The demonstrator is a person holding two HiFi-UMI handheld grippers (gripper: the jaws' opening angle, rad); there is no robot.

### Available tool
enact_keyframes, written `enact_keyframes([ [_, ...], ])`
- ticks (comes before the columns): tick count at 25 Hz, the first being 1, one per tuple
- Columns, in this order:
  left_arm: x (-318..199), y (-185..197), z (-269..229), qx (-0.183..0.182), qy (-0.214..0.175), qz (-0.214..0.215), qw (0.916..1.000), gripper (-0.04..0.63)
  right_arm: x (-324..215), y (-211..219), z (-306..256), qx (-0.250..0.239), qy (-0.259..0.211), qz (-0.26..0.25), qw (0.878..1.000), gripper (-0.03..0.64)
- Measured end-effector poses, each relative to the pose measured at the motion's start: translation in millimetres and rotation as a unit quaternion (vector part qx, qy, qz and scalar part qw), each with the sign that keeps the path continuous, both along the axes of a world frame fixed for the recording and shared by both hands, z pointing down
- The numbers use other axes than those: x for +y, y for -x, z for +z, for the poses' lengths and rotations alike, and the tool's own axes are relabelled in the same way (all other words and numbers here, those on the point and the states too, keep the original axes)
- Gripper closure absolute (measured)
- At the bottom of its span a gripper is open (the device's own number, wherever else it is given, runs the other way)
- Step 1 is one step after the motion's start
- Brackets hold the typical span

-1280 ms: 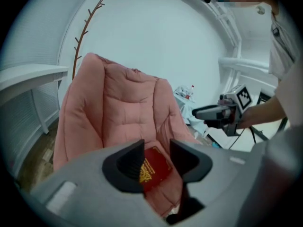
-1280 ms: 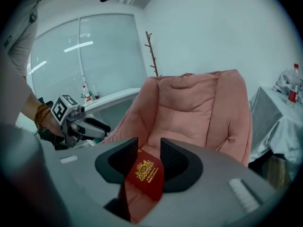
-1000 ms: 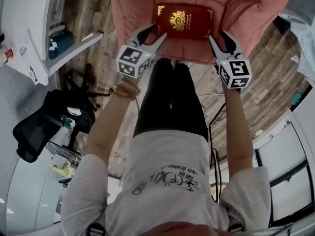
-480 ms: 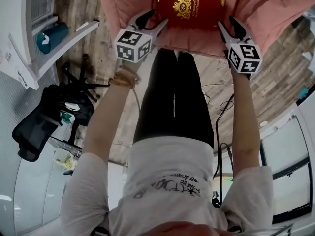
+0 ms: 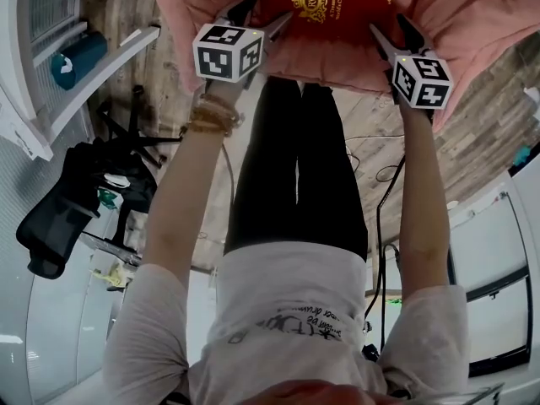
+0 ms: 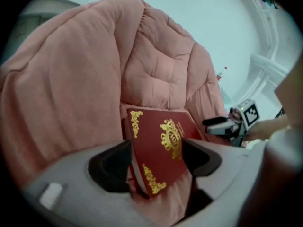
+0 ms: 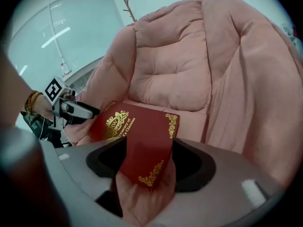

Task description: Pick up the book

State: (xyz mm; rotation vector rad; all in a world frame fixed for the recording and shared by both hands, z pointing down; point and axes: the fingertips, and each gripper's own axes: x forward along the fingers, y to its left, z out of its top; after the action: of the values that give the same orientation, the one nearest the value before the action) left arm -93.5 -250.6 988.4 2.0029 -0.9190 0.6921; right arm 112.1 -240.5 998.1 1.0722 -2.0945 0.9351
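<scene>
**Observer:** Where are the two tools?

**Me:** Both have come down to the seat. My left hand-held gripper (image 5: 260,19) is at the near left corner of the dark red hardback book with gold ornament (image 5: 325,2). My right hand-held gripper (image 5: 390,30) is at the near right corner.

**Observer:** Jaws?

**Me:** Both pairs have just been opening and now stand spread wide. In each gripper view a corner of the book lies in the gap between the jaws, with no pad pressing on it. Nothing is pinched yet.

**Observer:** And the book itself?

**Me:** It lies cover up on the seat cushion of the pink padded fabric armchair (image 5: 472,24), where it lay a second ago. It only shows higher in the head view because I have closed in.

**Observer:** What does that mean for the task?

**Me:** The approach looks finished; the grasp is not made. My judgement is that the next step is to close on both corners together, then lift level.

**Observer:** Risks?

**Me:** The cushion is soft and may give under the jaws. A fold of fabric could be caught along with the cover. An uneven grip would tilt the book.
</scene>
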Motion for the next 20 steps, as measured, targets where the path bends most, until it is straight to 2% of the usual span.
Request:
enact_keyframes([
  [4,-3,0,11,-0.002,0.02,-0.001,0.9998,0.234,-1,-2,17,-0.003,0.024,0.006,1.0,0.293],
  [8,-3,-1,22,-0.008,0.04,0.002,0.9991,0.175,-2,-2,25,-0.008,0.035,0.013,0.999,0.287],
  [20,-5,-14,37,0.008,0.062,0.006,0.998,0.164,6,11,53,-0.032,0.073,0.021,0.997,0.295],
])
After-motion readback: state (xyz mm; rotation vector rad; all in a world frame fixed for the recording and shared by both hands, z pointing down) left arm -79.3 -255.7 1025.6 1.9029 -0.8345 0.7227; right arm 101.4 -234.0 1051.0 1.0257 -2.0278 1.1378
